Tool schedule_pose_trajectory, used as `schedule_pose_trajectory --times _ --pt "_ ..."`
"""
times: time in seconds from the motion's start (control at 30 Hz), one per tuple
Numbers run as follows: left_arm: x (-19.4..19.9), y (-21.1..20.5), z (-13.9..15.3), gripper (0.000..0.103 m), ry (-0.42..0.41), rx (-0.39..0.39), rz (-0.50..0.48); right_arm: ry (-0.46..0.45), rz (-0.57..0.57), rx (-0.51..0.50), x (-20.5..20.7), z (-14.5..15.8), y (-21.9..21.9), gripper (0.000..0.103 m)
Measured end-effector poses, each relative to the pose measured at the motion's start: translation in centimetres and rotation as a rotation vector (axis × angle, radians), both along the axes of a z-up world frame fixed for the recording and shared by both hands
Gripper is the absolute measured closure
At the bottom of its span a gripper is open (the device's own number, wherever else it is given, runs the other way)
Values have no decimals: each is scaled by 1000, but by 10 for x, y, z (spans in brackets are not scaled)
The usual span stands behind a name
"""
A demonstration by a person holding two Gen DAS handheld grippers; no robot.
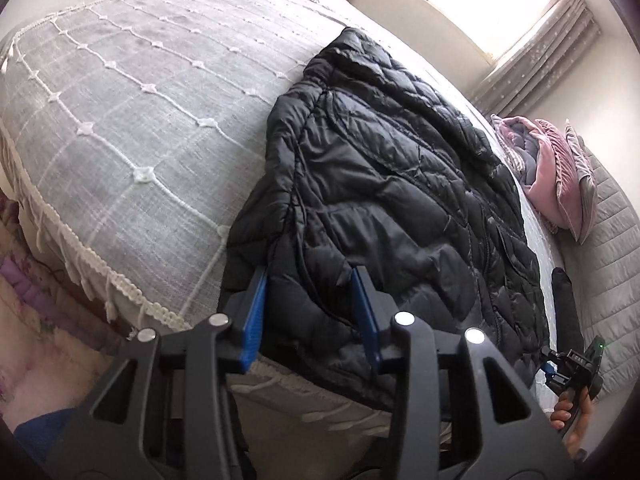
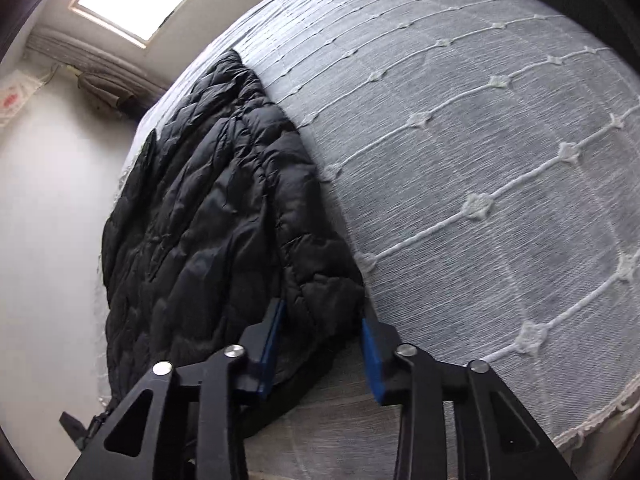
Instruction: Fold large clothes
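Black quilted jacket (image 1: 392, 184): spread flat on a bed, lengthwise along one side of it, its near end at the bed's edge.

Bedspread (image 1: 132, 120): grey, with a white stitched grid and a fringed border; lies under the jacket and fills the area to the left of the left gripper.

Left gripper (image 1: 310, 312): blue pads set either side of a puffy fold at the jacket's near edge, jaws partly closed and pressing on the fabric.

Right gripper (image 2: 320, 344): straddles a corner of the jacket at the bed's edge; the left pad touches the fabric; whether the right pad presses on it cannot be told.

Pink pillows (image 1: 560, 184): piled beyond the jacket, far right of the left gripper.

Window (image 1: 472, 0): bright, far ahead.
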State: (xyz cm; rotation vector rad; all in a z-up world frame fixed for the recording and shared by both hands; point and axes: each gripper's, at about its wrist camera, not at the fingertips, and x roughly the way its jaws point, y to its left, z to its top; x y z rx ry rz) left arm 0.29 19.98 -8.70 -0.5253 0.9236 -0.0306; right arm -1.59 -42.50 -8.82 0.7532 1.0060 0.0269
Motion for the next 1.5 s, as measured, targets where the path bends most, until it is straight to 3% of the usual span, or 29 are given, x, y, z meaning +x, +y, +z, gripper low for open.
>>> schedule_pose_trajectory --times 0.13,0.23,0.3,0.33,0.4,0.43,0.67,0.83,0.93,1.13,1.23,1.43,1.5 --pt "4 3 -7 60 30 -40 8 10 0 -9 3 -1 3 69" --pt "6 0 -9 60 31 -27 5 25 -2 3 6 -6 5 67" --pt "7 -2 -9 68 29 -11 6 17 -2 0 7 -6 6 68" --pt "7 -3 -10 71 29 1 11 11 0 -3 7 -5 7 74" --pt "6 -2 -9 84 15 -6 5 -29 11 3 5 -1 8 90" --pt "4 -1 -7 87 1 -15 2 -52 4 10 3 2 8 92" --pt "-8 4 7 91 -68 -47 6 -208 -44 77 -25 18 -4 96" --pt "-20 6 13 92 -74 -73 16 -266 -42 35 -44 29 3 98" --pt "-34 8 22 93 -97 -71 26 -317 -47 87 -57 33 -1 98" --pt "-102 14 72 94 -219 -147 -13 -494 -24 273 -125 62 -4 98" --pt "-137 18 110 94 -318 -155 -32 -569 -24 291 -149 87 -12 98" --pt "-157 20 154 94 -431 -148 -45 -717 15 307 -160 149 -17 98" --pt "-143 22 162 94 -435 -135 -30 -731 23 305 -149 163 -14 98"
